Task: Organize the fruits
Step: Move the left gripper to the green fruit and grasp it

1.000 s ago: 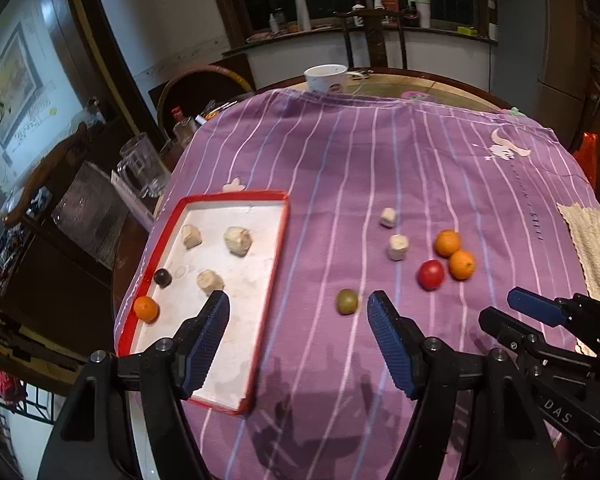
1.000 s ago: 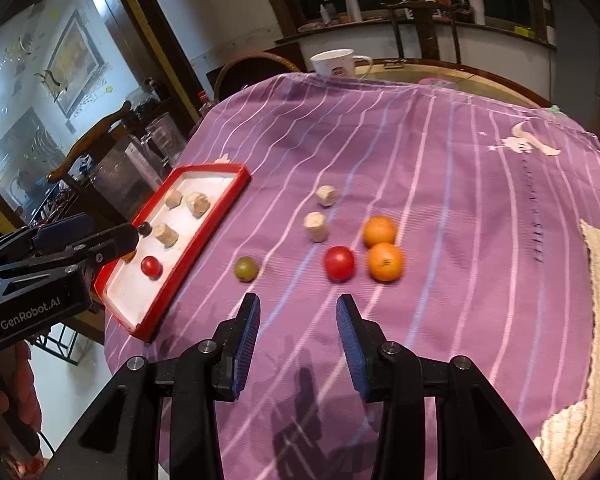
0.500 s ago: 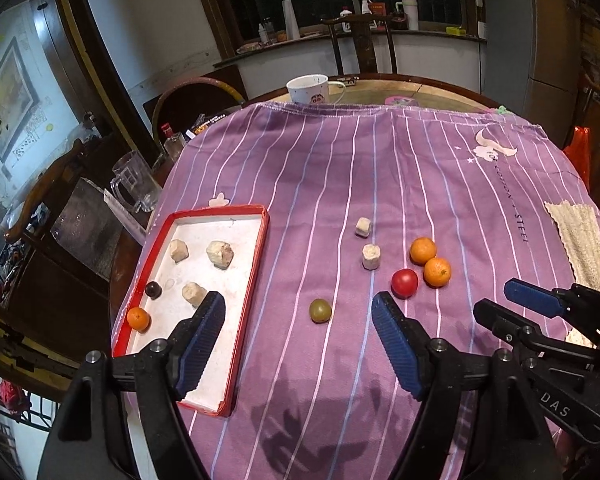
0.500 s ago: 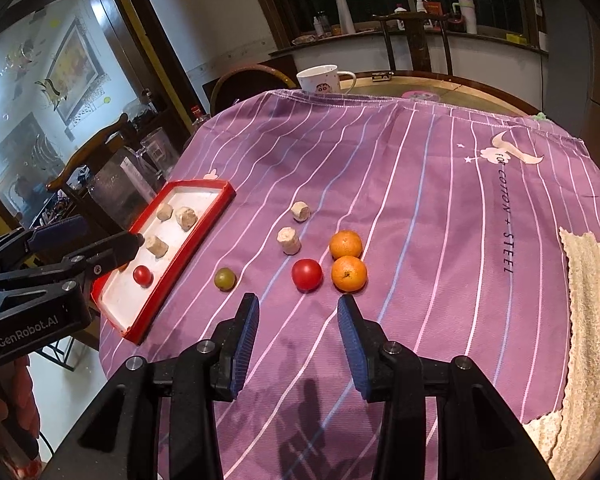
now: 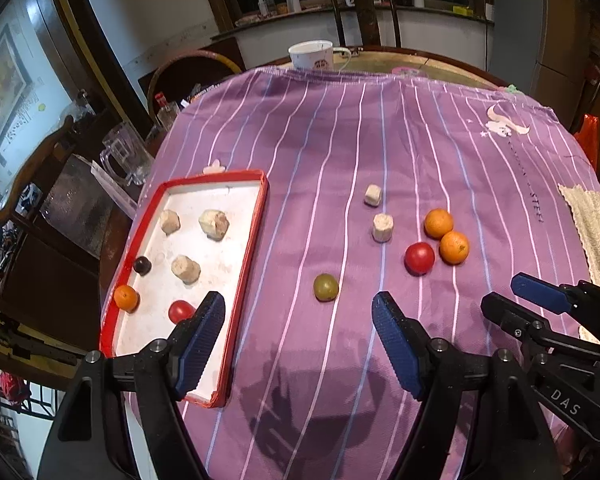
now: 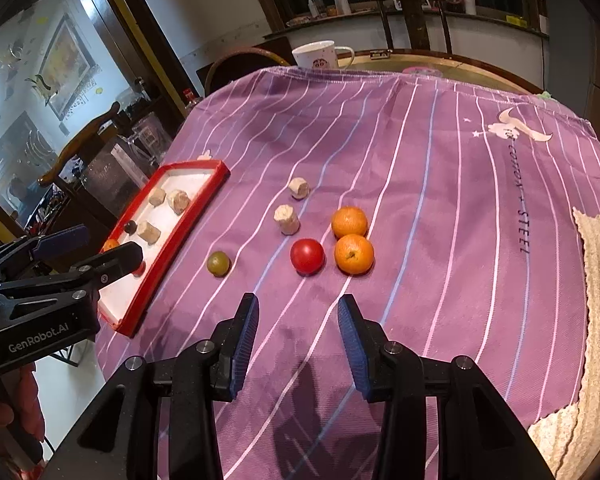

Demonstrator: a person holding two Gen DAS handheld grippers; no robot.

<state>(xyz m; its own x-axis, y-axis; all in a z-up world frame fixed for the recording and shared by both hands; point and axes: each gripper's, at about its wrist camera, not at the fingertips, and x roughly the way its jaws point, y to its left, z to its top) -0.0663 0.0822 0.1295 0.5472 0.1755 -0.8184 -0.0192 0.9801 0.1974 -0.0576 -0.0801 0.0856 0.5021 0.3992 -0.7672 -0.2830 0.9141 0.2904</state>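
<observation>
My right gripper (image 6: 298, 340): jaws parted, empty, above striped purple cloth (image 6: 440, 184). Red tomato (image 6: 307, 256) just ahead at 12 o'clock, round, no long axis to match. Two oranges (image 6: 352, 252) touching, at 1 o'clock, just beside tomato. Green fruit (image 6: 219, 263) at 11 o'clock.

My left gripper (image 5: 298, 344): spread wide, empty, green fruit near 12 o'clock. Red tray (image 5: 256, 232) at 10 o'clock.

Judgement: right gripper nearer tomato; straight reach forward.
</observation>
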